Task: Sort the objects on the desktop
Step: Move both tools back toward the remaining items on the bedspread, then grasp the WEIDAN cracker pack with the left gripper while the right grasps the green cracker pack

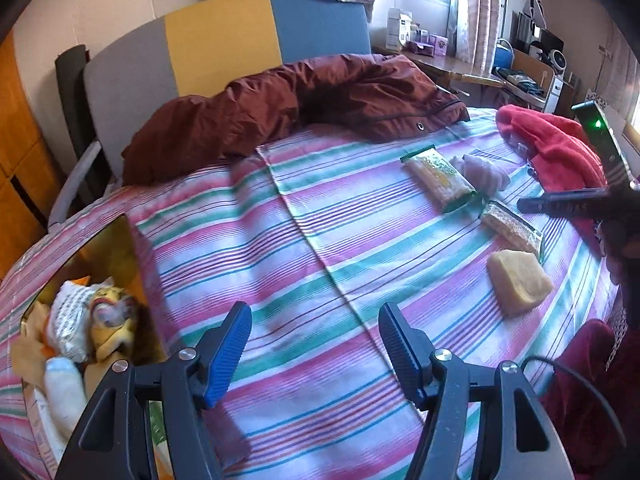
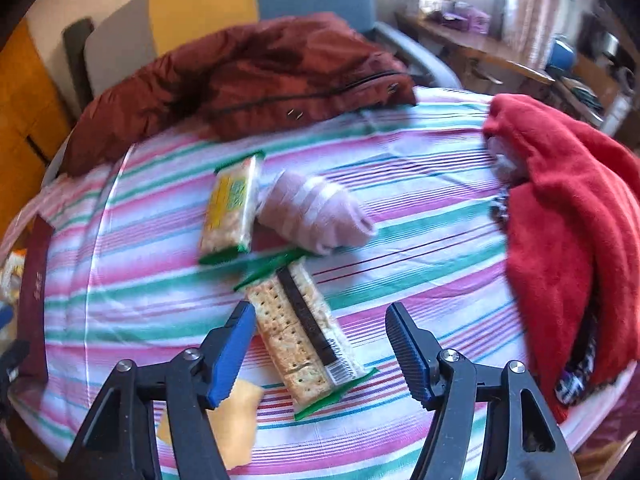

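A round table draped in a pink, green and white striped cloth (image 1: 320,240) fills both views, with a grey, yellow and blue panelled chair back (image 1: 224,36) behind it and a cluttered wooden desk (image 1: 444,62) under a curtained window on the far right. A rust-brown padded jacket (image 1: 296,104) lies heaped along the far edge of the table, and a red fleece garment (image 2: 560,216) is piled at the right edge. At the left rim sits a gold-lined box (image 1: 100,248) holding several wrapped snacks. Nearer the right side lie the loose items: a rolled pale pink striped sock (image 2: 316,212), touching a green-edged cracker packet (image 2: 232,208) whose long axis runs roughly away from the right camera, printed face up. A second cracker packet (image 2: 304,336), clear side up with a dark strip along it, lies diagonally, its far end pointing up-left toward the first packet and its near end down-right; it sits just ahead of the right gripper (image 2: 320,336), between the lines of its fingers. A yellow sponge-like block (image 1: 518,282) rests just beside that packet's near end. The right gripper is spread wide and holds nothing. The left gripper (image 1: 316,340) is likewise spread wide over bare cloth, well apart from the packets.
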Motion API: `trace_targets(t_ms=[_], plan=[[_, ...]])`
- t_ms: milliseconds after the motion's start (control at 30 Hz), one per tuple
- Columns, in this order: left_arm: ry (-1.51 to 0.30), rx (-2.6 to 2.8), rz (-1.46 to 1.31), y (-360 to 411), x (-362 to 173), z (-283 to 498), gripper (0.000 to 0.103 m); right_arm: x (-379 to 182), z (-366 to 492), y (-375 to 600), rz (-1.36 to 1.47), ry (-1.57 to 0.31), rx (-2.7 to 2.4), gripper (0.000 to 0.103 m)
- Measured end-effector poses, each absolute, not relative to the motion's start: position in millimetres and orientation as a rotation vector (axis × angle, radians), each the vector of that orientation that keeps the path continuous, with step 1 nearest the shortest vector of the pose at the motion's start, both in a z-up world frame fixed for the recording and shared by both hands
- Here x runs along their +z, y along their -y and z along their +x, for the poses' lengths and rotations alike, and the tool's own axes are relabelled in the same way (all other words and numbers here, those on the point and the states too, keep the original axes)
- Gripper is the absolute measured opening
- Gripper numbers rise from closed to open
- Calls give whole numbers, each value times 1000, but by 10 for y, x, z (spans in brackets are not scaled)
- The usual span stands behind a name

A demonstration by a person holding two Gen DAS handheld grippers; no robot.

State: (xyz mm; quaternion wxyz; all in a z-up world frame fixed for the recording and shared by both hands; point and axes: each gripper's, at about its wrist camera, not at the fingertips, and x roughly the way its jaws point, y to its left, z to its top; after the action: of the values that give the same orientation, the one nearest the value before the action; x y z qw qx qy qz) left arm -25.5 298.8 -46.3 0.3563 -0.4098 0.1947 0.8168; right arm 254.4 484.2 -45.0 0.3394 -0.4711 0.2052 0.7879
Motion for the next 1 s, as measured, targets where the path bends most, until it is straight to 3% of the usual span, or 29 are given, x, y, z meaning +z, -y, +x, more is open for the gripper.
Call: trace_targets(t_ms=[233, 300, 467, 767, 1000], plan=[[-459, 2014, -1096, -3388, -505, -403, 67, -773, 2357, -4866, -1391, -463, 2044, 67], [-424, 1963, -1124, -3536, -526, -466, 67, -849, 2343, -4879, -1425, -469, 2046, 54], [-372, 1868, -1173, -3932, -606, -559, 67, -837, 2394, -4879, -1406, -479, 2063, 49], [-291, 1745, -1261, -4676, -770, -759, 67, -549, 2615, -4980, -1211, -581, 2123, 47], [-212, 1716, -1338, -5148, -929, -932, 66, -465, 2635, -4995, -1164, -555, 2110, 47]])
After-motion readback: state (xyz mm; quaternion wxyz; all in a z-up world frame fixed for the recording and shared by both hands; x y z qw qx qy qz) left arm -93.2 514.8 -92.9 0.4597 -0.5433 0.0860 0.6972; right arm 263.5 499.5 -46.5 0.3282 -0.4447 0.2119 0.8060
